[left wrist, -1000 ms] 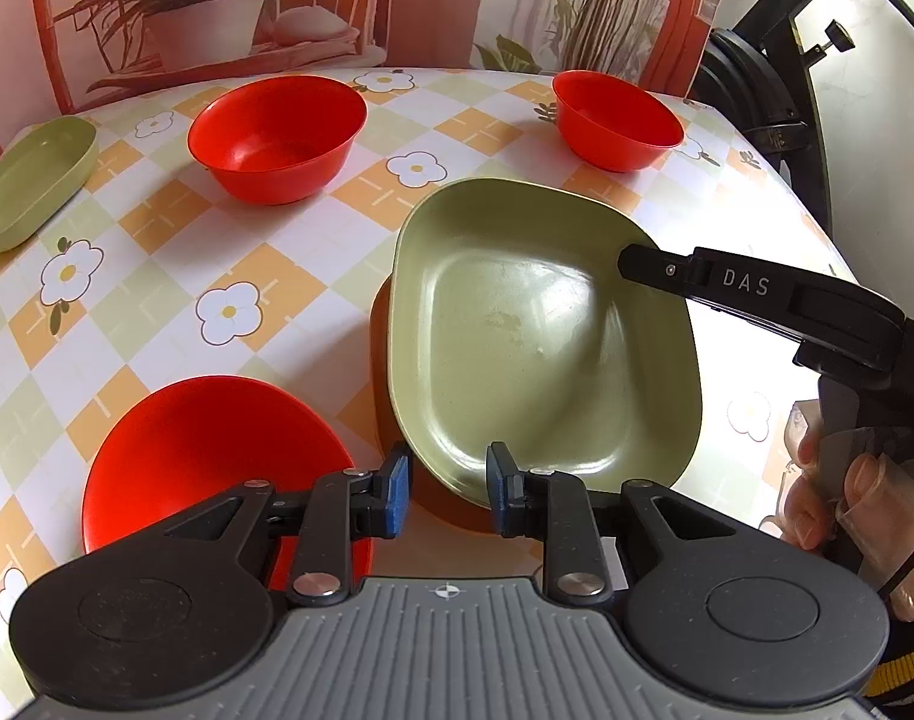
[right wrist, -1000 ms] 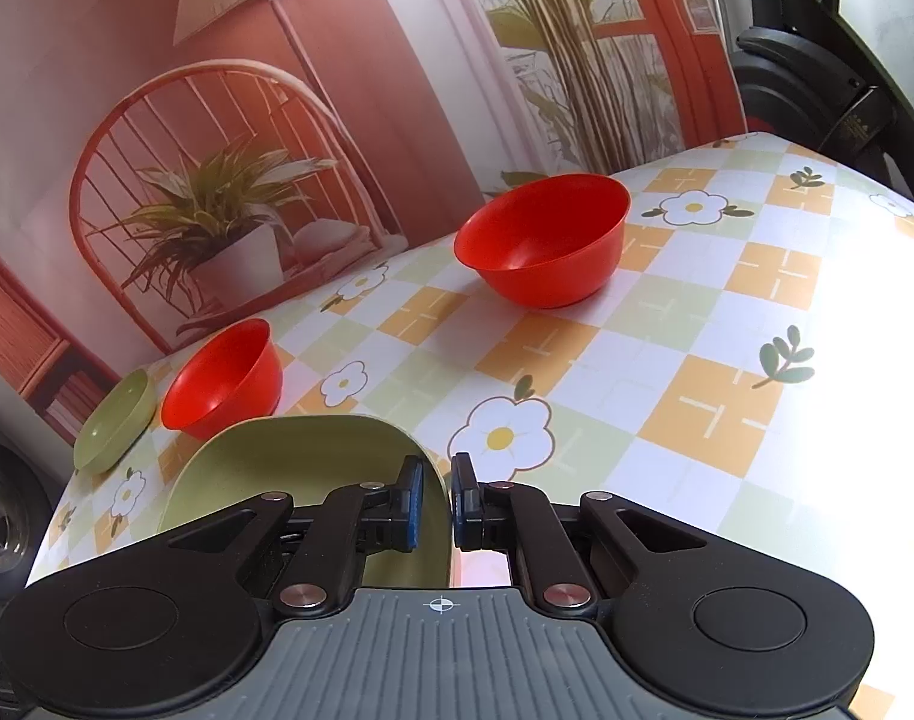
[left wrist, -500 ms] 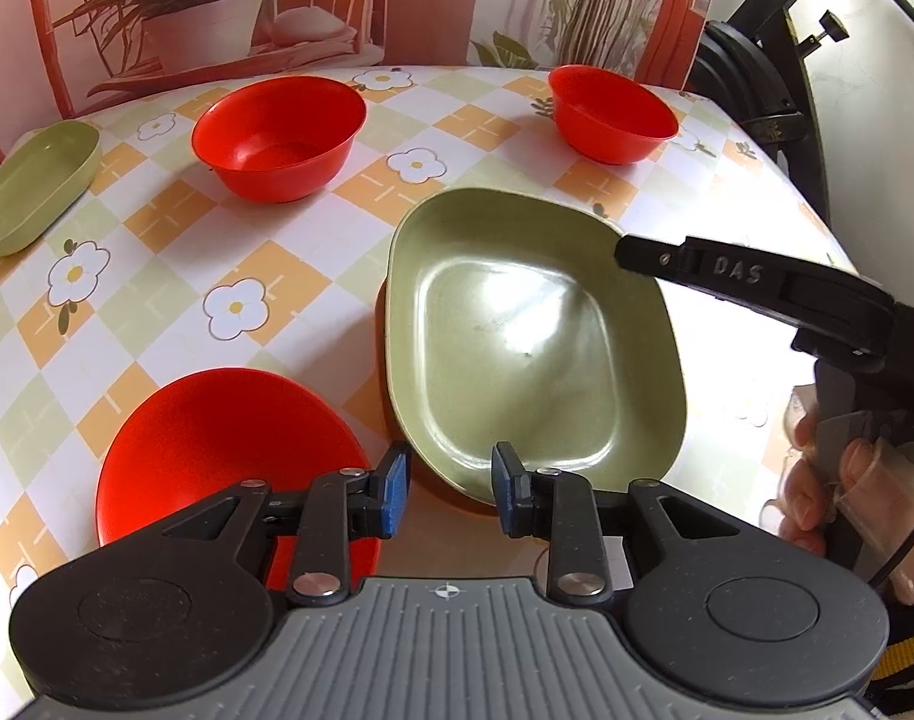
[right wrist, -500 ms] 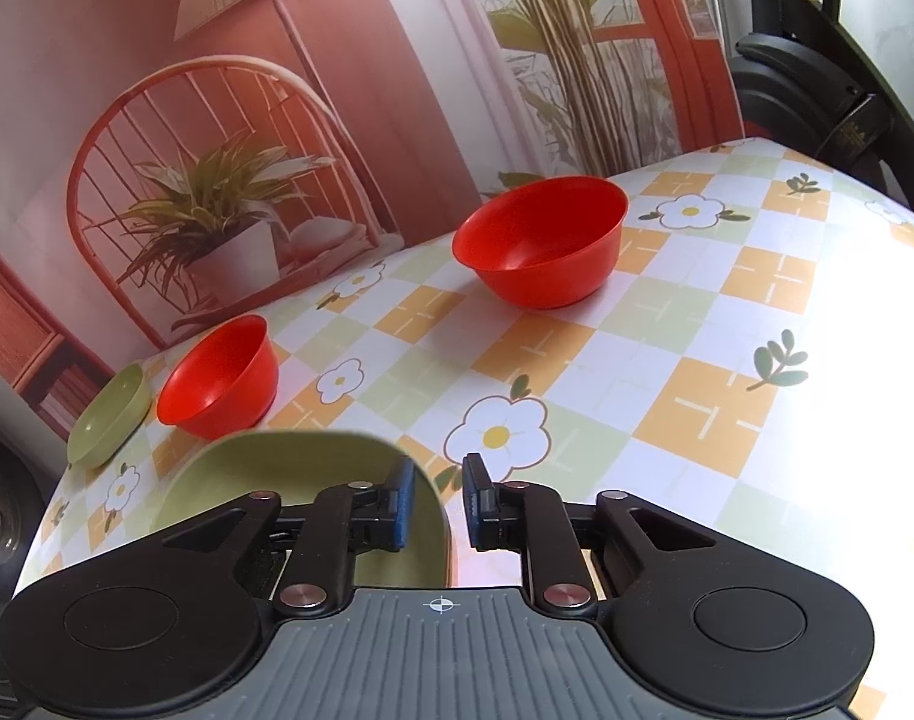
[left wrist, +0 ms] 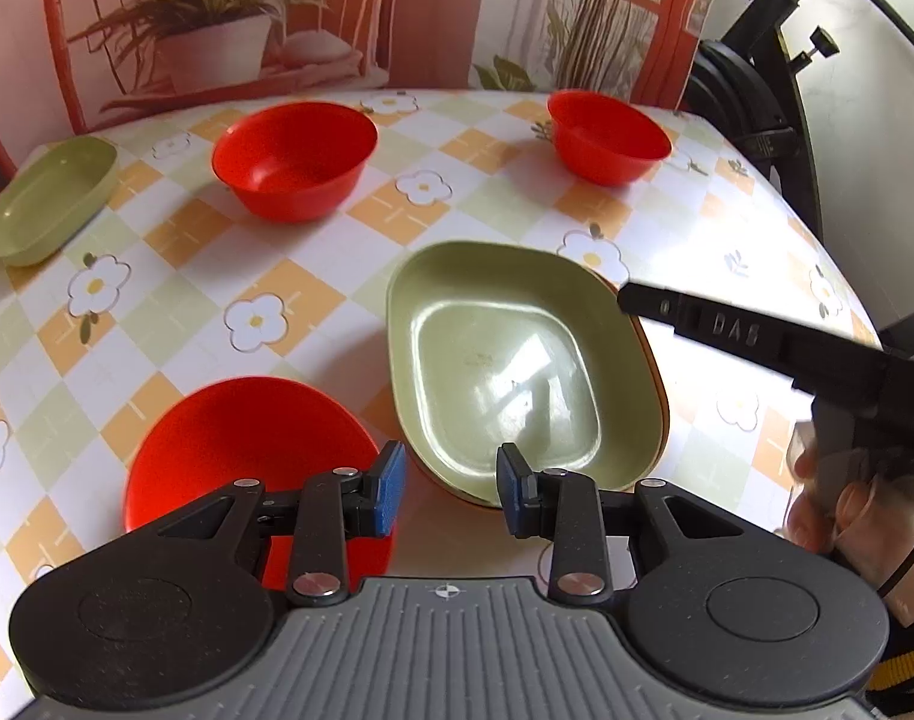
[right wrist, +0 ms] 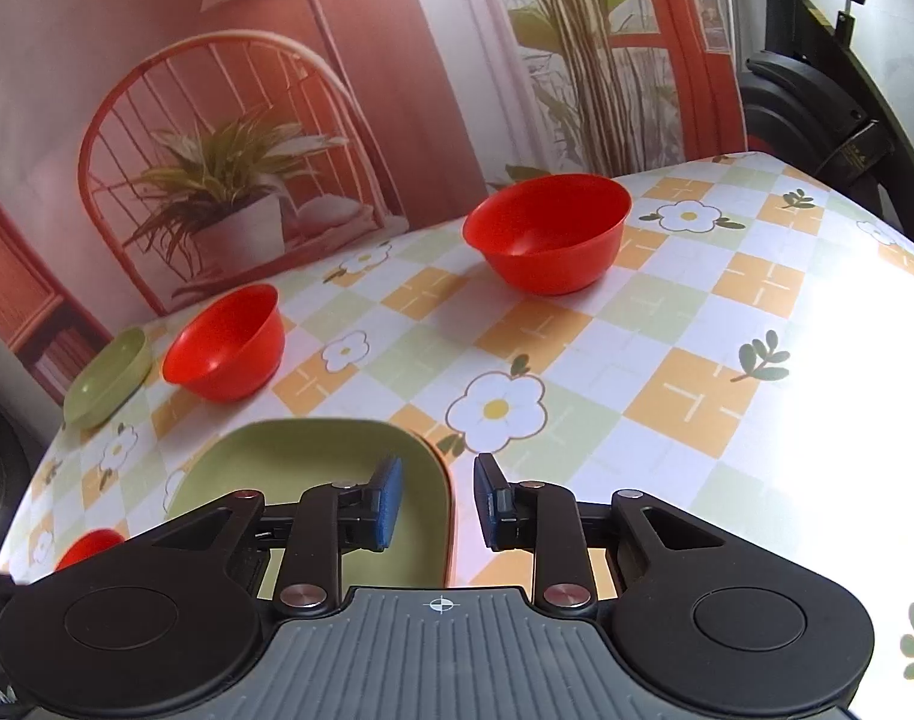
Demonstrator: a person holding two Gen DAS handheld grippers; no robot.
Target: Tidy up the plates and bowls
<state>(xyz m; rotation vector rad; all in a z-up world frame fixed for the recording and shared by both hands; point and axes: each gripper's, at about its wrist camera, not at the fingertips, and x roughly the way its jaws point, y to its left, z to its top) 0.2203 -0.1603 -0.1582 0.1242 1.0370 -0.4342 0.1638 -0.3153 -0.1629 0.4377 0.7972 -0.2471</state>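
Right hand-held gripper [right wrist: 437, 501] gapes, released, straddling the green plate's [right wrist: 312, 462] rim.

The left gripper [left wrist: 450, 495] points forward and down, its jaws standing apart with nothing between the blue pads [left wrist: 387, 495]. The right gripper [right wrist: 438, 501] has its jaws parted too, its blue pads [right wrist: 387, 504] clear of any grip. In the left wrist view, one long black finger [left wrist: 751, 336] of the right gripper reaches leftward, and the person's hand [left wrist: 847, 492] wraps its handle.
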